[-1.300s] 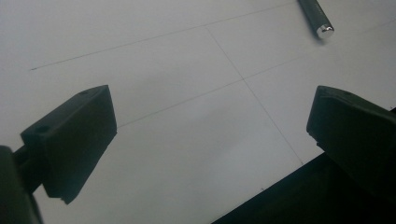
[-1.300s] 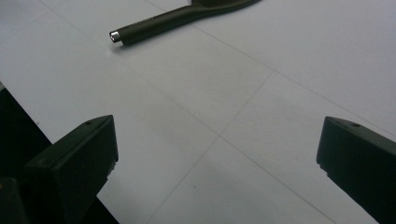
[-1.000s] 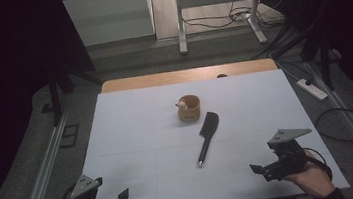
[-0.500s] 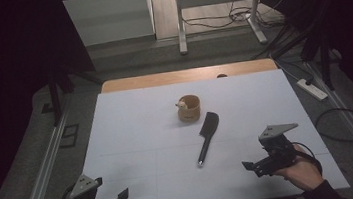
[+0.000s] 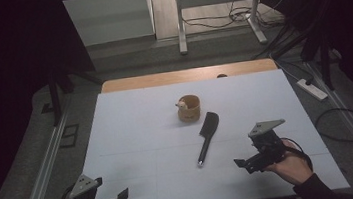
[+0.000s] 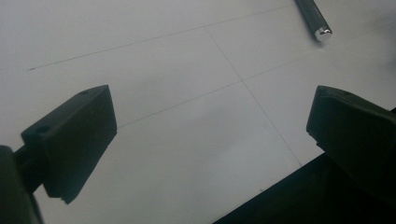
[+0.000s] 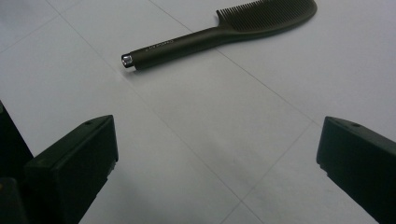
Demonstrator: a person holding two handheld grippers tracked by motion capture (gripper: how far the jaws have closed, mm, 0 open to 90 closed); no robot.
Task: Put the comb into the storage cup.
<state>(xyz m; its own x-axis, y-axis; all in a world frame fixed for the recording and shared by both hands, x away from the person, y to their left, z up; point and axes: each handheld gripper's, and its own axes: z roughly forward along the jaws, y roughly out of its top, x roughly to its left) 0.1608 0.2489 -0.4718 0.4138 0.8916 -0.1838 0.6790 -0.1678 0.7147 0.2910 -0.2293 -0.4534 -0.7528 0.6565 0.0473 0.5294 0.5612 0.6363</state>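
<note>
The comb [image 6: 314, 17] was cut off by the left gripper view's top edge, with just its handle tip visible; the cup's [image 5: 189, 108] contents were too small to identify.

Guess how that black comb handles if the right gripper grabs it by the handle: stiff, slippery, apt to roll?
The comb looks like one moulded piece, so probably stiff, not floppy. Its handle seems round and smooth with a shiny end cap, so it may slip or twist between the open jaws of the right gripper. The wide toothed head lies flat on the table, so rolling seems unlikely.
</note>
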